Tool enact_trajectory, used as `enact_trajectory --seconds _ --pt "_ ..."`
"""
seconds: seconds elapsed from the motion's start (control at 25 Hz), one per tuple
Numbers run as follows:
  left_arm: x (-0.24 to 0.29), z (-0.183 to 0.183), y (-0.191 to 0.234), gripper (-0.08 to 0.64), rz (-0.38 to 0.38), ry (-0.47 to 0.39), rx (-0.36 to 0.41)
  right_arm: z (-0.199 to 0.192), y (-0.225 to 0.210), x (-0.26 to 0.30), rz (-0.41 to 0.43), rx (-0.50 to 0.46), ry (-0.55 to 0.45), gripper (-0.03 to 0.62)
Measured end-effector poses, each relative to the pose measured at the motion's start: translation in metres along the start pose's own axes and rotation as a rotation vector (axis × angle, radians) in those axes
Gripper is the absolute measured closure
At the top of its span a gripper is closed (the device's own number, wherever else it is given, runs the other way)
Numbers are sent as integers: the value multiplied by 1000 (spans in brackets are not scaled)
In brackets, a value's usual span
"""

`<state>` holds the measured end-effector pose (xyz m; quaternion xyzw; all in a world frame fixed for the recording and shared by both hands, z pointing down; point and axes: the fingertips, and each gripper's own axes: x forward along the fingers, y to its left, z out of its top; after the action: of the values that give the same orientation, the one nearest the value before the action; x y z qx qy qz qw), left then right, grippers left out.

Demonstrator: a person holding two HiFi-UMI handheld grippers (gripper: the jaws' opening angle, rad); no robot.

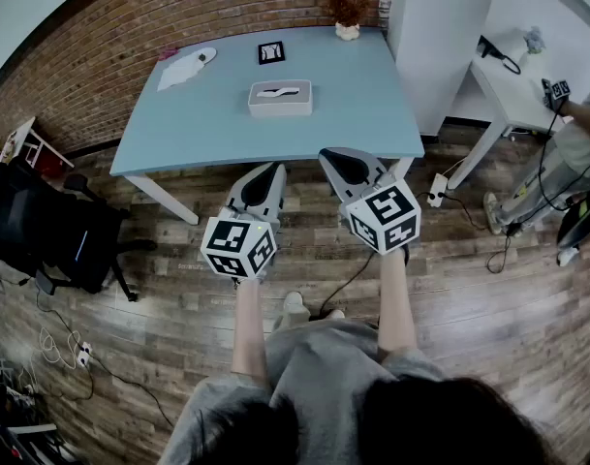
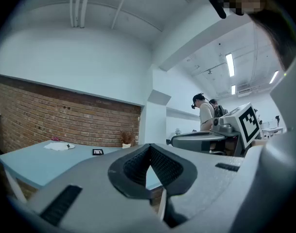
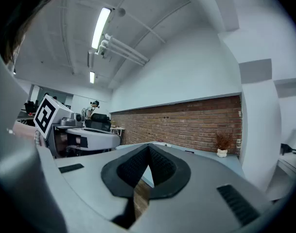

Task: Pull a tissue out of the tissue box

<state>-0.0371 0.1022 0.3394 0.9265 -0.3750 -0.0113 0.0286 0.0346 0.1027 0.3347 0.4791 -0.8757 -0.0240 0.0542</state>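
Note:
The grey tissue box (image 1: 280, 96) stands in the middle of the light blue table (image 1: 198, 134), with a white tissue (image 1: 278, 92) showing in its top slot. Both grippers are held level in front of the table's near edge, above the wooden floor and well short of the box. My left gripper (image 1: 265, 175) (image 2: 148, 152) is shut with nothing in it. Beside it, my right gripper (image 1: 341, 163) (image 3: 148, 154) is shut and empty too. The box is hidden behind the jaws in both gripper views.
On the table's far side lie a white cloth (image 1: 183, 69), a small black frame (image 1: 271, 52) and a potted plant (image 1: 347, 13). A black office chair (image 1: 52, 231) stands at the left. A white desk (image 1: 512, 76), a person (image 1: 575, 143) and floor cables are at the right.

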Motion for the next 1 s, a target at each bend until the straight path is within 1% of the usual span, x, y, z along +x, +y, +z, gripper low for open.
enact_trajectory --seconds 0.44,0.6,0.76,1.0 --pt "2 3 -6 557 12 -9 1 1 -6 -3 11 -3 -8 594" --pt "-2 -2 -10 557 25 -5 -9 -3 -9 -7 17 41 -32 594" --pt "-4 -10 1 557 55 10 -30 -10 -7 -1 28 53 -21 592" --pt "9 -17 15 557 73 22 -53 -17 -24 17 22 68 -3 592"
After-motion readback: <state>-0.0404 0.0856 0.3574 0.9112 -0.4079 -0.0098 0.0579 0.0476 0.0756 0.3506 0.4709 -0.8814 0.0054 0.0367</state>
